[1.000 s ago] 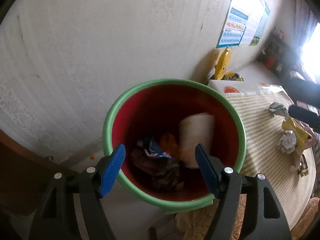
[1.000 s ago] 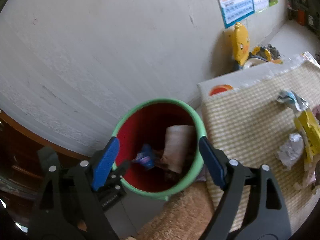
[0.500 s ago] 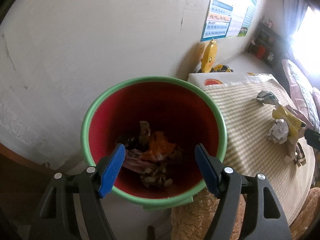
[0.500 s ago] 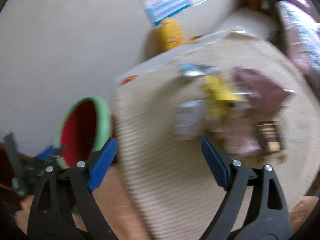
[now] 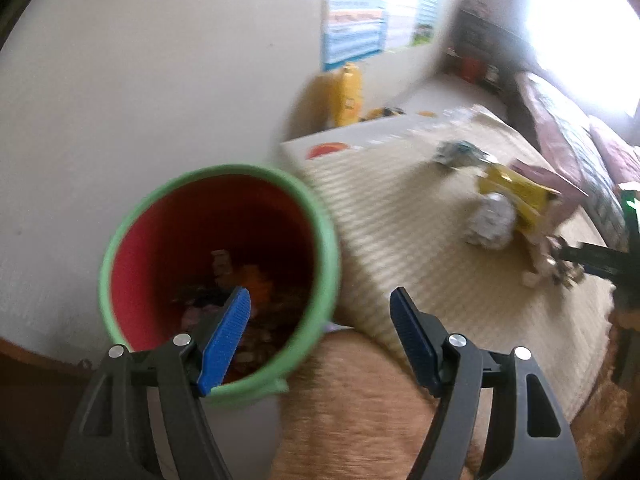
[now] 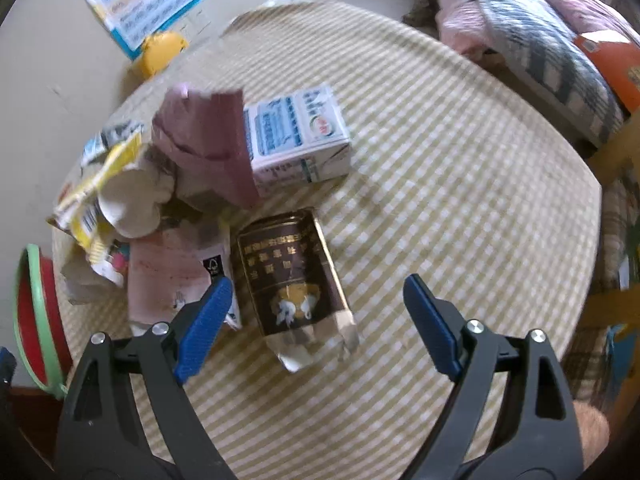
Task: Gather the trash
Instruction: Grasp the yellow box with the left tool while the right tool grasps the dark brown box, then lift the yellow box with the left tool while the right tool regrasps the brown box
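A red bin with a green rim point(image 5: 120, 240) stands by the wall, left of the round table, with mixed wrappers at its bottom. My left gripper point(image 5: 320, 308) is open and empty; it hovers over the bin's right rim. My right gripper point(image 6: 318, 292) is open above the trash pile, pointing steeply down. A dark brown pack point(image 6: 292, 272) lies on the cloth below its jaws, untouched. Around the pack lie a flat pink carton point(image 6: 172, 276), a mauve carton point(image 6: 204, 144), a white-and-blue carton point(image 6: 296, 136), a yellow wrapper point(image 6: 96, 188) and crumpled paper point(image 6: 132, 204). The bin's rim point(image 6: 24, 320) shows at the far left.
The checked cloth point(image 6: 440, 160) covers the round table. Pillows and bedding point(image 6: 520, 20) and an orange box point(image 6: 612, 64) lie beyond its far edge. A yellow toy point(image 5: 348, 96) and a poster point(image 5: 352, 36) are at the wall. A brown fuzzy surface point(image 5: 360, 400) sits beside the bin.
My right gripper swung from above the bin to over the trash pile and came lower. My left gripper slid right, from the bin's middle to its right rim.
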{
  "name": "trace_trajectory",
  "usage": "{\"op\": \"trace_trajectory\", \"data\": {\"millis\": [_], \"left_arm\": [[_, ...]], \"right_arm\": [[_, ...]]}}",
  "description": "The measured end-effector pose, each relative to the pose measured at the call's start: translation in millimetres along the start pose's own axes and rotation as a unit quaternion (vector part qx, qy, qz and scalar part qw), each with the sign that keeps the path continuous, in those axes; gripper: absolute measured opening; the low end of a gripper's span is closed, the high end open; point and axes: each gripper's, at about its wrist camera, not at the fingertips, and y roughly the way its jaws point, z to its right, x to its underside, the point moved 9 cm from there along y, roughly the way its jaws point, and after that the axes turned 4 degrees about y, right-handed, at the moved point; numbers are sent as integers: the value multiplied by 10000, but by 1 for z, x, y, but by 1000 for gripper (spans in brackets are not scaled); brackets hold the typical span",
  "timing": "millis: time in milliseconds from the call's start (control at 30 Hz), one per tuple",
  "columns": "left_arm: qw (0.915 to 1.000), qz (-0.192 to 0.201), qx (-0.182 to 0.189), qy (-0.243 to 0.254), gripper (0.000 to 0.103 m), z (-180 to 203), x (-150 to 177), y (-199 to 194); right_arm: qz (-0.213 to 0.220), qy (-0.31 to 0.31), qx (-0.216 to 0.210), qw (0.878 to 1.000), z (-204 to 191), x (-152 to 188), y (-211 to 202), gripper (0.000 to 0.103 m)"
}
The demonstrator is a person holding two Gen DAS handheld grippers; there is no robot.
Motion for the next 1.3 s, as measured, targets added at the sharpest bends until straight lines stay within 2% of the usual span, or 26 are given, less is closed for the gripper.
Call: {"op": "trace_trajectory", "data": {"millis": [67,100,133,200,367,500,600,667,767,833,1000,1033,1133,1300], "left_arm": [[9997,-5,216,143,69,24,-6,-2],[9991,3,339,240,69,38,-10,-3],[9987,11,405,301,69,47,-13,-4],[9974,38,575,429,69,69,-23,-4],[9930,-45,1093,439,69,123,-68,13],[9889,-238,1464,130,71,166,-107,40],[9879,-529,1451,140,71,193,-119,68],[9886,-704,1309,220,71,205,-120,84],[9890,-1004,1034,336,72,212,-113,104],[9875,-1140,1060,230,72,212,-107,111],[9880,-1178,892,440,76,215,-97,115],[9879,-1163,919,465,73,216,-97,115],[9869,-1083,1046,585,49,221,-99,107],[9868,-871,1006,921,42,225,-98,92]], "right_arm": [[-90,-29,-137,9999,-1,5,6,78],[-131,6,-184,9997,0,5,7,59],[-93,43,-244,9997,1,7,4,52],[-91,95,-458,9989,1,16,-6,48],[66,-86,-759,9971,0,65,-50,48],[25,92,-962,9953,4,86,-56,48],[152,72,-916,9957,7,83,-59,48],[164,117,-992,9949,8,82,-61,48],[166,130,-1098,9937,7,79,-60,48],[180,121,-1144,9932,8,78,-60,48],[167,248,-1307,9910,11,69,-57,48],[174,258,-1320,9908,12,69,-58,48],[193,267,-1341,9904,14,71,-60,48],[241,302,-1347,9901,17,72,-62,48]]}}
